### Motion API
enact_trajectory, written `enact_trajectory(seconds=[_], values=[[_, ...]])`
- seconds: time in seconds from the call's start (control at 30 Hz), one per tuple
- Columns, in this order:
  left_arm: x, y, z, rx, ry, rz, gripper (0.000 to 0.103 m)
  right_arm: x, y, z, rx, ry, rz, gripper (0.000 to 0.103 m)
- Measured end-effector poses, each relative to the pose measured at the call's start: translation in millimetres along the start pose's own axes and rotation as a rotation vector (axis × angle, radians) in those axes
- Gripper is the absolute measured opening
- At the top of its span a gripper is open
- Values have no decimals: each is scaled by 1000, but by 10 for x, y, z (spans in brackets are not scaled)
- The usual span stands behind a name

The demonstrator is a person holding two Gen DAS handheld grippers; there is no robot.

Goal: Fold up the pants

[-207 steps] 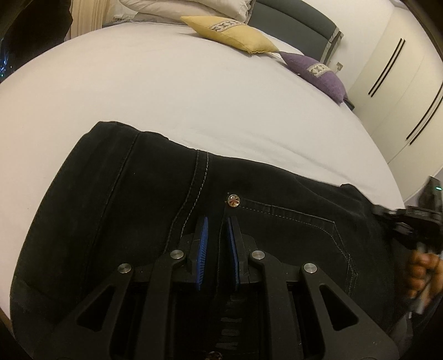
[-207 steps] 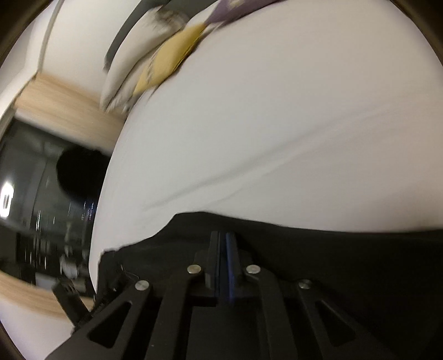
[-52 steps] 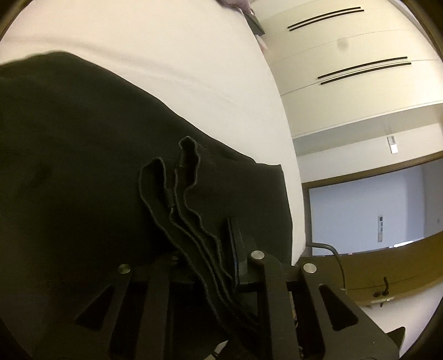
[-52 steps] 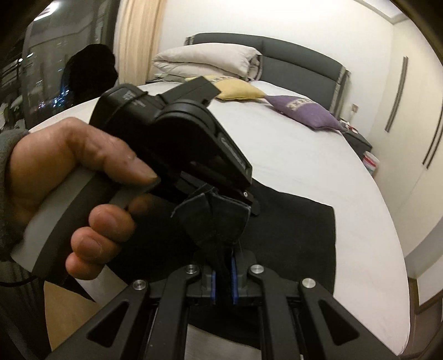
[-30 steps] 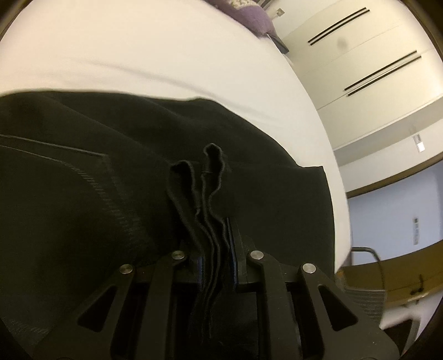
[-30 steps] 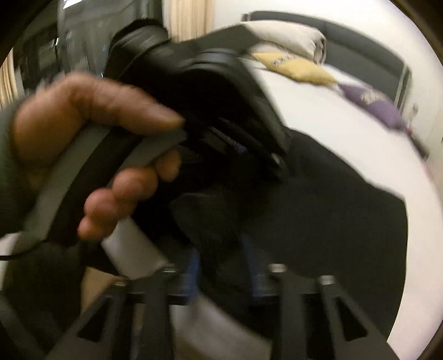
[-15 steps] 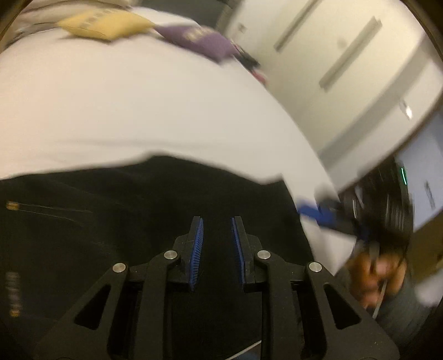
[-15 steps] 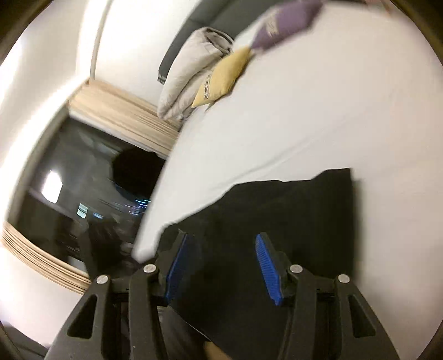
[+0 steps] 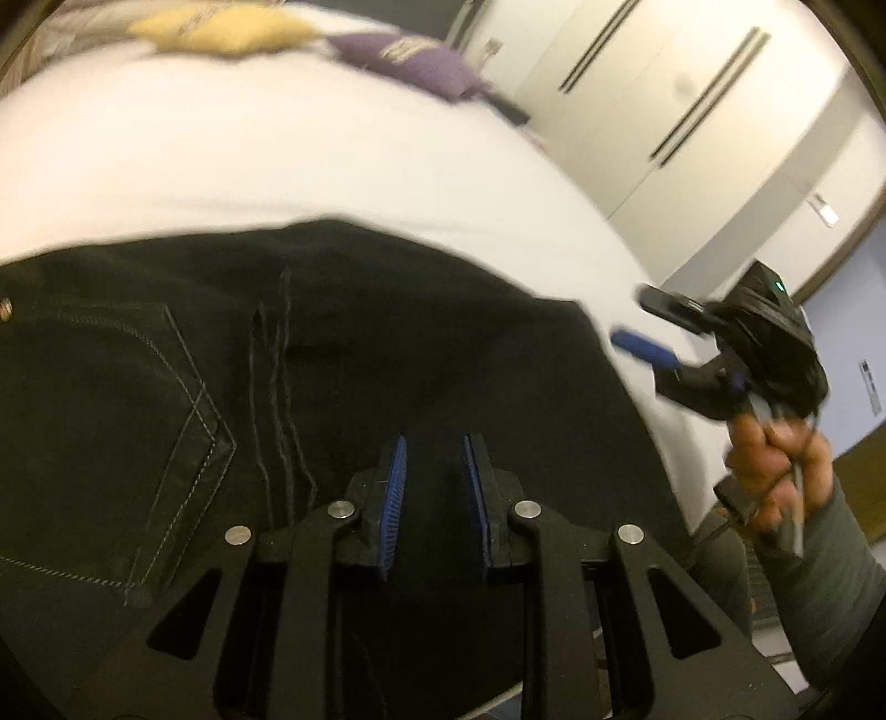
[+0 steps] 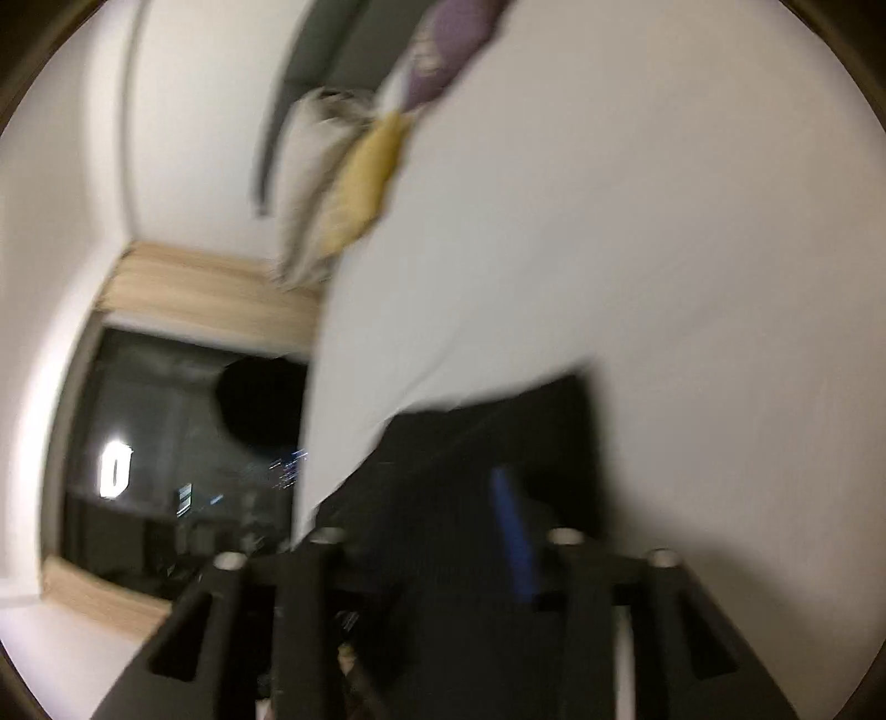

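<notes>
The black pants point(image 9: 332, 354) lie folded on the white bed point(image 9: 277, 155), with a back pocket and light stitching at the left. My left gripper point(image 9: 432, 476) is open and empty, just above the pants near their front edge. My right gripper point(image 9: 653, 332) shows at the right of the left wrist view, open and off the pants' right edge, held in a hand. In the blurred right wrist view the pants point(image 10: 498, 443) lie under my open right gripper point(image 10: 421, 526); one blue pad point(image 10: 512, 531) shows.
A yellow cushion point(image 9: 221, 27) and a purple cushion point(image 9: 415, 61) lie at the bed's far end. White wardrobe doors point(image 9: 692, 111) stand to the right. A dark window point(image 10: 166, 471) lies left of the bed in the right wrist view.
Both grippers let go of the folded pant edge and opened. The pants now lie flat on the bed. The right gripper has swung away to the pants' right side.
</notes>
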State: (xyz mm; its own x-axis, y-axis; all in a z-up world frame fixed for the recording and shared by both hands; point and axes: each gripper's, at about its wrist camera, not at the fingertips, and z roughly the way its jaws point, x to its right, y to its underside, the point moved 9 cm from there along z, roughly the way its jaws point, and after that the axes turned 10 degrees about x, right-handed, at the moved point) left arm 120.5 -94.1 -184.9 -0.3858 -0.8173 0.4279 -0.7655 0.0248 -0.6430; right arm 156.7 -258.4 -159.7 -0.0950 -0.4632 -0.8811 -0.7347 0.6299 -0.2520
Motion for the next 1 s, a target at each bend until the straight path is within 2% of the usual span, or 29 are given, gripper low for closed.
enact_trajectory(seconds=[0.03, 0.1, 0.13, 0.17, 0.2, 0.23, 0.27, 0.33, 0.4, 0.43, 0.53, 0.6, 0.67, 0.73, 0.8, 0.83, 0.87, 0.9, 0.93, 1.0], values=[[10, 25, -5, 0, -1, 6, 20, -122, 235, -61, -48, -48, -21, 46], [12, 214, 93, -37, -11, -8, 20, -178, 631, -111, -120, -83, -29, 46], [-5, 286, 125, -42, -11, -14, 20, -142, 815, -114, -151, -81, -21, 47], [-89, 309, 67, -21, -3, -19, 20, -7, 992, -100, -185, -52, -19, 44], [-102, 326, 41, -7, 1, -25, 20, 137, 1096, -164, -178, -22, -28, 32], [-168, 335, -5, -6, -3, -25, 20, 249, 1102, -215, -143, -11, -37, 11], [-310, 336, -75, -5, -7, -18, 20, 379, 1082, -292, -119, 0, -8, 0], [-242, 346, -60, -7, -17, 13, 20, 561, 1081, -465, -112, -15, 103, 0], [-243, 396, -133, 0, -24, 26, 20, 570, 1066, -655, -106, 38, 42, 0], [-231, 412, -167, 4, -27, 29, 20, 506, 988, -606, -106, 62, 10, 3], [-199, 404, -275, 34, -45, 23, 20, 281, 840, -741, -76, 69, -4, 31], [-42, 268, -391, 60, -42, 35, 20, -41, 770, -685, -60, 10, -50, 39], [29, 220, -407, 77, -35, 53, 20, -351, 819, -494, -101, -67, -81, 53], [10, 228, -340, 60, -47, 53, 20, -529, 1008, -139, -198, -110, -102, 62], [-77, 311, -274, 33, -42, 16, 20, -325, 1228, 134, -291, -50, -103, 63], [-118, 332, -286, 39, -26, -5, 20, -119, 1336, 202, -319, 6, -101, 54], [-136, 338, -275, 44, -15, -24, 20, -33, 1330, 271, -301, 37, -105, 29], [-146, 337, -302, 48, -6, -33, 20, 22, 1317, 223, -284, 45, -97, 21], [-150, 339, -320, 48, -4, -30, 20, 88, 1298, 149, -285, 50, -55, 19], [-168, 329, -311, 52, 5, -35, 20, 47, 1157, 78, -267, 94, -55, 24]])
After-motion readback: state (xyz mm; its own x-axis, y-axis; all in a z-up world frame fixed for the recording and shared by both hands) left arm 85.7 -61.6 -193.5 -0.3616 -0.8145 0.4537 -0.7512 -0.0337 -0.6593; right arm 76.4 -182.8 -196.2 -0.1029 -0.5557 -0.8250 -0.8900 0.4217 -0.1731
